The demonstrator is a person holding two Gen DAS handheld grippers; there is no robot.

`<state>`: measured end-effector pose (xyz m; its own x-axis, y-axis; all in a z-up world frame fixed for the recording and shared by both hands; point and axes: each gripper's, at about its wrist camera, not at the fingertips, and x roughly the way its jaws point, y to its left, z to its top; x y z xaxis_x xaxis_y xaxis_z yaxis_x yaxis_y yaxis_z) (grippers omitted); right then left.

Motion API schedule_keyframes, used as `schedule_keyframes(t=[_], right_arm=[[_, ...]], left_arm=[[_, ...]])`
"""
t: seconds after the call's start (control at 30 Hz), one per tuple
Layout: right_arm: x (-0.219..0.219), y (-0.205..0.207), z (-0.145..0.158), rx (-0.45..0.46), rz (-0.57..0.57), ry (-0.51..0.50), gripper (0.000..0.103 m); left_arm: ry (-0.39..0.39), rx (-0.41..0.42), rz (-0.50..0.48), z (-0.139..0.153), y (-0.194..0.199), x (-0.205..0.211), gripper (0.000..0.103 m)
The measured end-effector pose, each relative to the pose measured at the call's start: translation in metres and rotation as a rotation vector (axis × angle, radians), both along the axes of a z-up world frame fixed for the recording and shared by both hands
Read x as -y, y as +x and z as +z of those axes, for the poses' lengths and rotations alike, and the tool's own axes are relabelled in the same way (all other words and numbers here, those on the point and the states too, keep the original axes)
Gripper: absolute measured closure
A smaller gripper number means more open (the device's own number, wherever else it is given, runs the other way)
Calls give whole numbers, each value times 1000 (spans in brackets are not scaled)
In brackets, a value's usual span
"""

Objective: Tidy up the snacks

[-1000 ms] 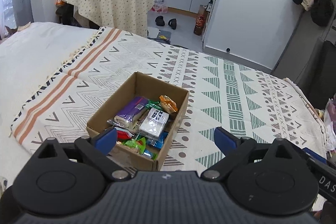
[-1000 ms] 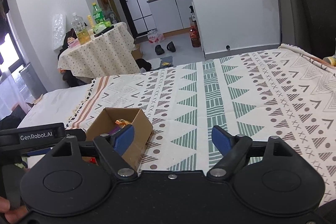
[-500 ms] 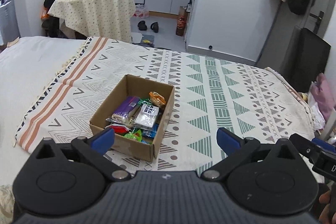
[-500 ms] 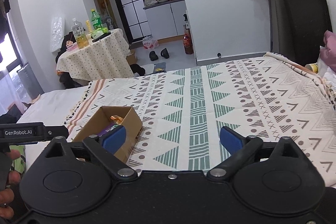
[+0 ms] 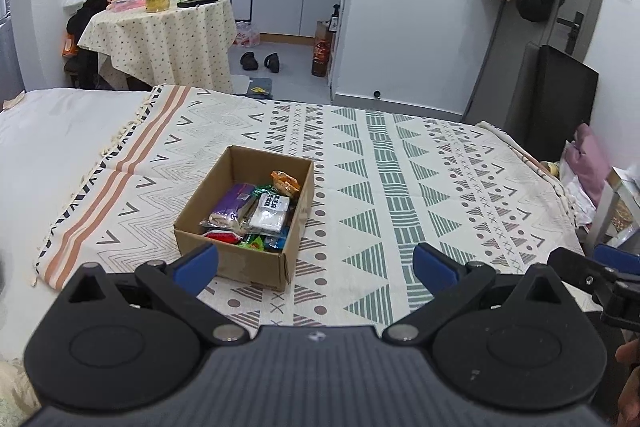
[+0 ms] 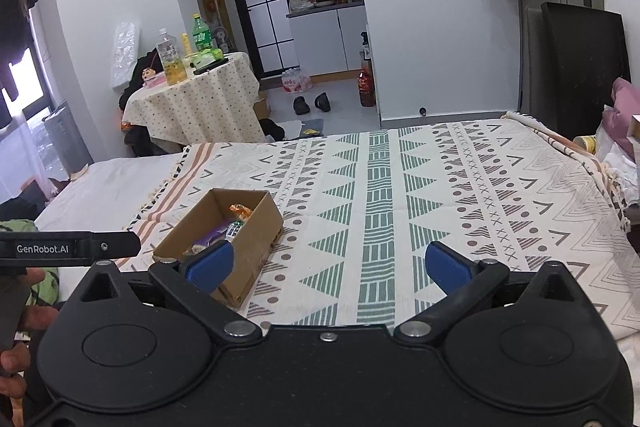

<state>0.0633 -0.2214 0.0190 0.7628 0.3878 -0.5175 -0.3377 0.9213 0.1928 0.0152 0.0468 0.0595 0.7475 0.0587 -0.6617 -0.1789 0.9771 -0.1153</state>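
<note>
Pulling back from the snack box [image 5: 244, 215] on the bed [image 5: 400, 167], both grippers, left [image 5: 316, 263] and right [image 6: 326, 263], hold fingers spread and empty; sorting looks done.

Right gripper [image 6: 328, 263]: blue-padded fingers spread wide, holding nothing, above the bed.
Blanket [image 6: 460, 195]: cream with green and brown geometric bands, covering the bed.
Cardboard box [image 6: 256, 227]: open-topped, on the blanket left of centre, snack packets [image 6: 234, 225] inside.
Left gripper [image 6: 68, 249]: black arm at far left, held by a hand [image 6: 16, 319].
Background: round table [image 6: 200, 99] with bottles.
</note>
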Motion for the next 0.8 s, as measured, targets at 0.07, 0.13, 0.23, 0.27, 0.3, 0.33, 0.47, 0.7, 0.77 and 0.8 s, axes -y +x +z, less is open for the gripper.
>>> schedule_keyframes(t=[0.07, 0.13, 0.23, 0.27, 0.3, 0.33, 0.47, 0.7, 0.77, 0.8], right_arm=[[2, -5, 1, -6, 0, -2, 0], [3, -11, 1, -10, 2, -6, 0], [4, -18, 3, -9, 1, -11, 0], [4, -21, 3, -9, 1, -13, 0], [4, -23, 4, -10, 3, -16, 0], [5, -24, 4, -10, 5, -20, 0], [7, -30, 5, -9, 7, -24, 0], [3, -39, 5, 14, 10, -43, 0], [2, -38, 3, 16, 7, -44, 0], [1, -37, 2, 12, 4, -43, 0]], left_arm=[[0, 2, -9, 1, -5, 2, 0], [3, 7, -14, 1, -10, 3, 0], [8, 10, -24, 1, -18, 4, 0], [10, 11, -32, 1, -21, 5, 0], [11, 11, -40, 1, -23, 5, 0], [12, 10, -48, 2, -25, 6, 0], [23, 12, -66, 2, -33, 7, 0], [14, 27, -80, 2, -40, 4, 0], [12, 26, -85, 1, -39, 4, 0], [11, 27, -88, 1, -39, 4, 0]])
